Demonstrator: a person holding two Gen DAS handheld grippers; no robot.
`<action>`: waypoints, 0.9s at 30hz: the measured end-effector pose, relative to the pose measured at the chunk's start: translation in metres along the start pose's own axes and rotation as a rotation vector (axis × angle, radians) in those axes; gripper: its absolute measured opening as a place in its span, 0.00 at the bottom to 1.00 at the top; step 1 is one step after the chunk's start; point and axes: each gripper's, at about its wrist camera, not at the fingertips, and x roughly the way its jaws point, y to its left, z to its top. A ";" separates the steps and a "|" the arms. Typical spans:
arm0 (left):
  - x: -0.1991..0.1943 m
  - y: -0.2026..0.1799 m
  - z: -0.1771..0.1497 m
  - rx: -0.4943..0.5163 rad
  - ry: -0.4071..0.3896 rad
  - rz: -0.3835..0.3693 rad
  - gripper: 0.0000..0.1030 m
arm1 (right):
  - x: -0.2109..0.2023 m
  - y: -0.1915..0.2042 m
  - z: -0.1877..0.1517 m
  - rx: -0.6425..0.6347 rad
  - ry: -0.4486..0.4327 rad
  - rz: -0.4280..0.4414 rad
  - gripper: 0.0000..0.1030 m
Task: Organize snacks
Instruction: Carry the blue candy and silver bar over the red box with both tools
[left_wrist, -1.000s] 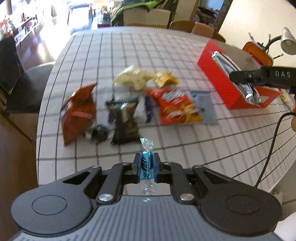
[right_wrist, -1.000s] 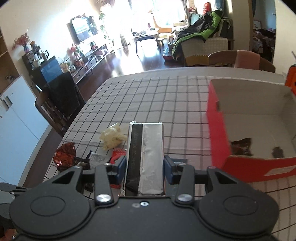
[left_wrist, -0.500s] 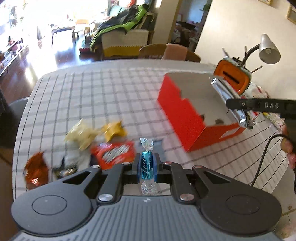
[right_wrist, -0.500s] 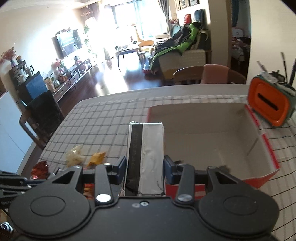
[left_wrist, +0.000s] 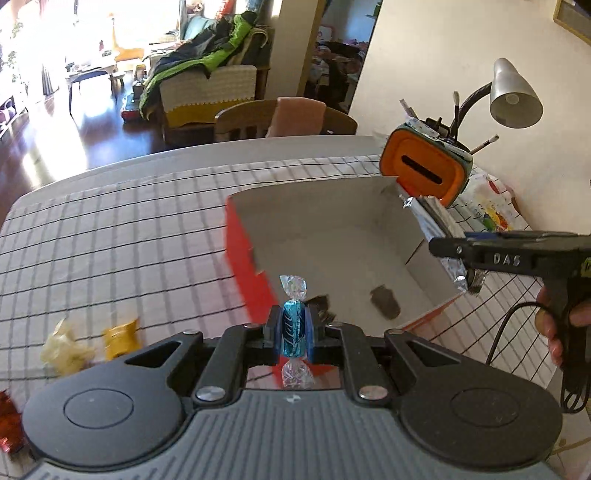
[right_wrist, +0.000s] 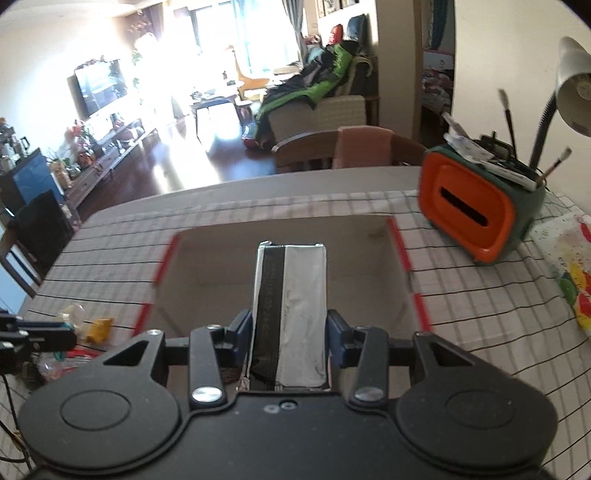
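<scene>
Snacks sit in both our grippers above the red cardboard box (left_wrist: 247, 273), whose pale inside is open to us. Our left gripper (left_wrist: 293, 334) is pinched tight on a small blue candy (left_wrist: 293, 332), glossy, with crinkled clear twists at both ends. Our right gripper (right_wrist: 290, 332) clamps a flat silver foil packet (right_wrist: 295, 306) with a black stripe down one side; its near end is hidden behind the gripper body. Two dark lumps (left_wrist: 384, 302) lie on the box floor, too blurred to name. On the checked tablecloth (left_wrist: 129, 229) left of the box lie a crumpled pale wrapper (left_wrist: 64, 349) and a yellow one (left_wrist: 120, 338), both smeared. A red packet (left_wrist: 7, 424) is cut off at the frame edge. An orange rounded holder (right_wrist: 469, 214) stands just beyond the box.
</scene>
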 end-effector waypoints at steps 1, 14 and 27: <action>0.007 -0.005 0.005 -0.001 0.007 -0.001 0.12 | 0.003 -0.005 0.000 -0.002 0.007 -0.004 0.40; 0.098 -0.035 0.048 -0.053 0.150 0.036 0.12 | 0.042 -0.043 0.003 -0.050 0.157 0.018 0.40; 0.166 -0.032 0.074 -0.115 0.348 0.105 0.12 | 0.107 -0.031 0.012 -0.073 0.366 0.076 0.40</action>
